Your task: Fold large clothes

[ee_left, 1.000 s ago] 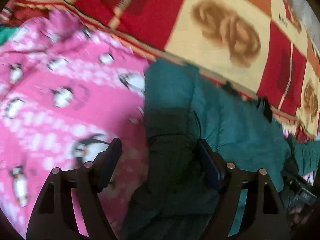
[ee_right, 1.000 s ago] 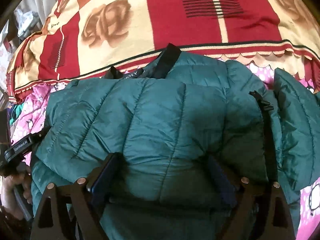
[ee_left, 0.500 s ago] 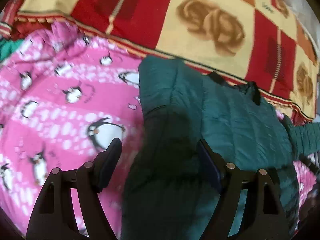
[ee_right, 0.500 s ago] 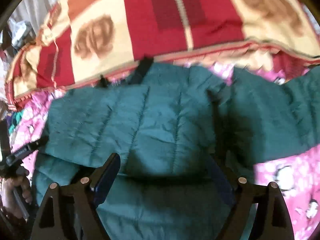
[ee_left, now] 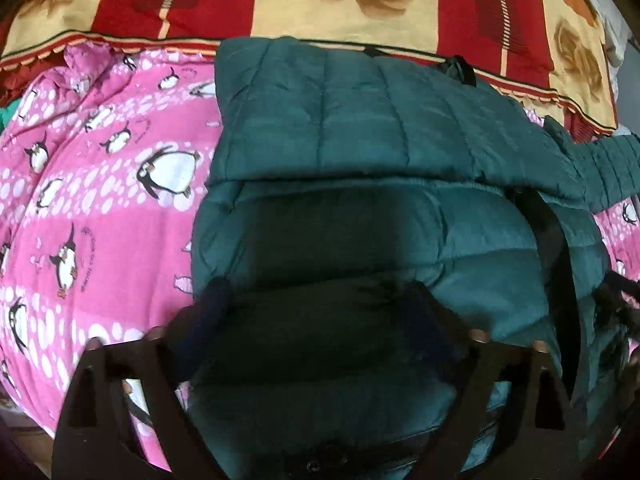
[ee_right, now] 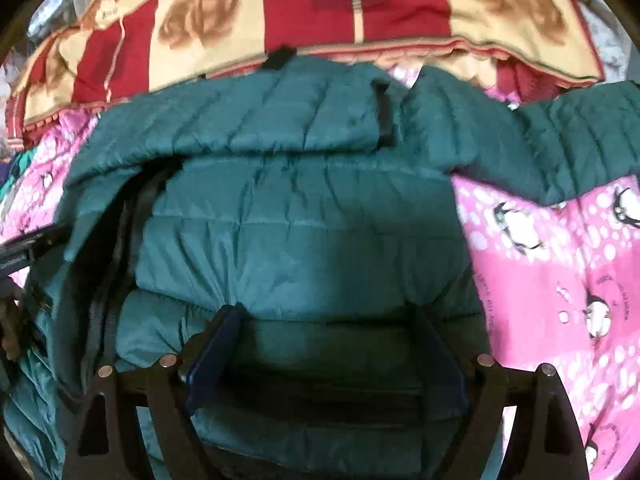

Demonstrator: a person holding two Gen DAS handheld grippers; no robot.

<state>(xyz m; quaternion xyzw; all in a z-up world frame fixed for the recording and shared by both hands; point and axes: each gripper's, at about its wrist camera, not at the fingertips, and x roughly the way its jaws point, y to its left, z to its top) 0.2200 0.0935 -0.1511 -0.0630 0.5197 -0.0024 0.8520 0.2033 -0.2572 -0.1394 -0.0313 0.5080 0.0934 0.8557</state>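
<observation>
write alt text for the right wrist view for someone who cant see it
A teal quilted puffer jacket, partly folded over itself, fills the middle of the view on a pink penguin-print blanket. The right claw stands open just above the jacket's near edge. A red and cream rose-patterned blanket lies beyond.

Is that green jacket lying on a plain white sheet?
No, the jacket lies on a pink sheet printed with penguins, with a red and cream blanket behind it.
</observation>
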